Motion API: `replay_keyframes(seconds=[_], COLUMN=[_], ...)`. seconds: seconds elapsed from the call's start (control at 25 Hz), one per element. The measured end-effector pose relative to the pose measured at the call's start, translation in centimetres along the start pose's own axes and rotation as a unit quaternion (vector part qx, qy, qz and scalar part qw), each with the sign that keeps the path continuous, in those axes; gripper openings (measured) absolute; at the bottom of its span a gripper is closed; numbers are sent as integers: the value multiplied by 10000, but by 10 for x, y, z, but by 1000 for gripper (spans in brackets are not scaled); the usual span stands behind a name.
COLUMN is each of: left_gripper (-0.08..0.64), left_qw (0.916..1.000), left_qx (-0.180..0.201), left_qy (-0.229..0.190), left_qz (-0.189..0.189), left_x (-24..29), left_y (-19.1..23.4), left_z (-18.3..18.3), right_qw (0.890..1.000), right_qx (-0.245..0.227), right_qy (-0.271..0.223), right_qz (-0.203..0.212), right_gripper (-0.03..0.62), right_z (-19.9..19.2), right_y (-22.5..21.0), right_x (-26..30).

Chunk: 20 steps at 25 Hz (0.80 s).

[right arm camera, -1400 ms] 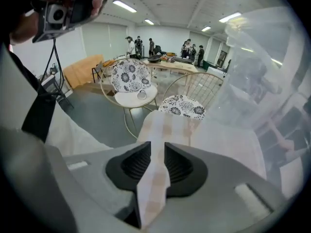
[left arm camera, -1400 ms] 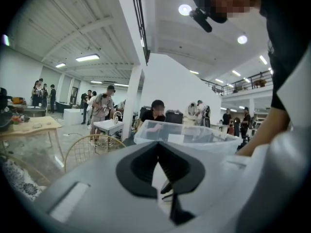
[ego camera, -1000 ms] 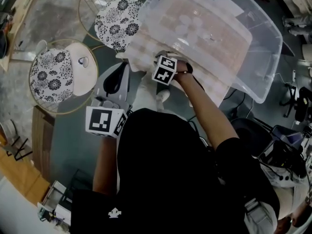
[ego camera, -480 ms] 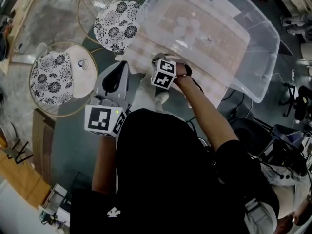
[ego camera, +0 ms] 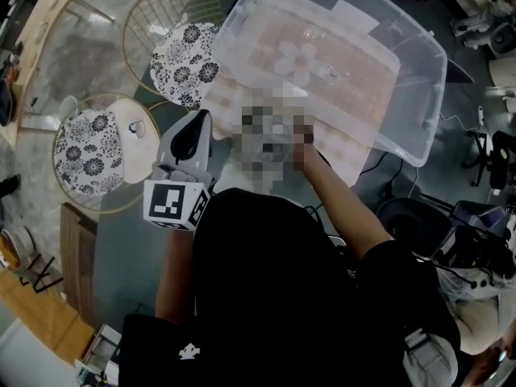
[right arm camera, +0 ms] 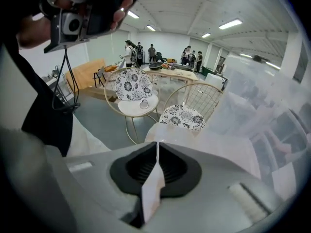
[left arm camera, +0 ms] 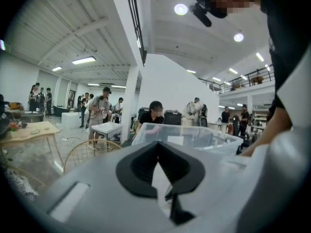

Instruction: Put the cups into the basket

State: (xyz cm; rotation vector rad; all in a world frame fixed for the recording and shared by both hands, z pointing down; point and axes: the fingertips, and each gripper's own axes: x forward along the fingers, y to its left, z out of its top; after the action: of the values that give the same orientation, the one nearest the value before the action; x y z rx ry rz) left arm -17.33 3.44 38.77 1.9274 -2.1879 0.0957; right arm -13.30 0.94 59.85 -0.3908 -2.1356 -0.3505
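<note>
In the head view, the cups sit clustered inside the clear bin at upper centre. Your left gripper hangs at centre left, just beside the bin's near corner.

In the left gripper view, its fingers are clenched on nothing, with the bin ahead.

In the right gripper view, your right gripper is clenched too and empty, with floral chairs beyond.

place: open lab hall | cues: strip lights, mezzanine, people at worktables
</note>
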Motion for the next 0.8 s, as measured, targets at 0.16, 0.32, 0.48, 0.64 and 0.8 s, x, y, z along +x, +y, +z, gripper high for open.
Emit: replay_keyframes(seconds=[0.16,0.32,0.48,0.64,0.8], left_gripper=[6,6,6,6,6], left_qw=[9999,9998,9991,9977,9969], left_qx=[38,1,47,144,129], left_qy=[-50,-52,-137,-227,-289], left_qz=[-90,-186,-404,-623,-727], left_x=[6,15,29,41,48], left_y=[-3,-7,-18,-27,-34], left_z=[5,9,21,35,44], right_qw=[9993,9965,9915,9848,9766], right_qx=[59,-41,-24,113,344], right_qy=[-350,-744,-1152,-1485,-1845], right_qz=[-143,-369,-604,-896,-1052], right_gripper=[17,17,17,17,17], right_z=[19,45,67,79,90], right_y=[-2,-1,-3,-14,-23], right_x=[-29,-63,-96,-127,-159])
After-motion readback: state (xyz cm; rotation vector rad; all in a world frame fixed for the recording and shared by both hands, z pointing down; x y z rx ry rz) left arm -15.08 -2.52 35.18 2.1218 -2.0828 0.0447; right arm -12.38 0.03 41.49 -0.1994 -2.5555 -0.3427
